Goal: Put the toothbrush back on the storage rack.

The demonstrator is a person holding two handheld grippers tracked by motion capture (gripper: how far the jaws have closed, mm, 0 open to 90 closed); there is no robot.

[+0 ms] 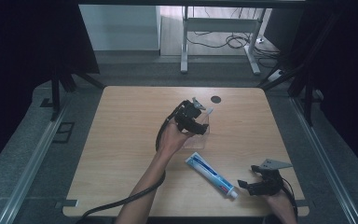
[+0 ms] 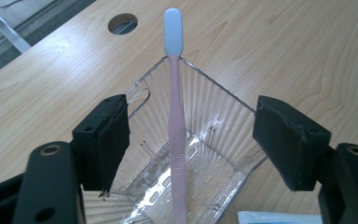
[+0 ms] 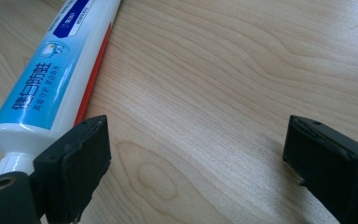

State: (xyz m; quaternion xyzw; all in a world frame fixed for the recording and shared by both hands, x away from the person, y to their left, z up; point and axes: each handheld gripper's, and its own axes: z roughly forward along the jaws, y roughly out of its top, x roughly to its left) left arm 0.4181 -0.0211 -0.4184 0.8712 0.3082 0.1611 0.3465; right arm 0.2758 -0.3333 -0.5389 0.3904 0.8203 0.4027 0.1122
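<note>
Light wooden table (image 1: 121, 154), clear ribbed bin (image 1: 199, 136), toothpaste tube (image 1: 212, 174) lying flat

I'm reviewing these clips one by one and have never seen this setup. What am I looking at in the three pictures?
No robot here: a person holds a two-jaw claw in each hand at a wooden table. The high view looks down from above. There the left claw hovers over a clear plastic box, and the right claw rests near a toothpaste tube. The other two pictures come from cameras riding on each claw. In the left gripper view, a pink toothbrush stands in the box between open jaws that do not touch it. In the right gripper view, the jaws are open beside the tube's capped end. Nothing is held.
</note>
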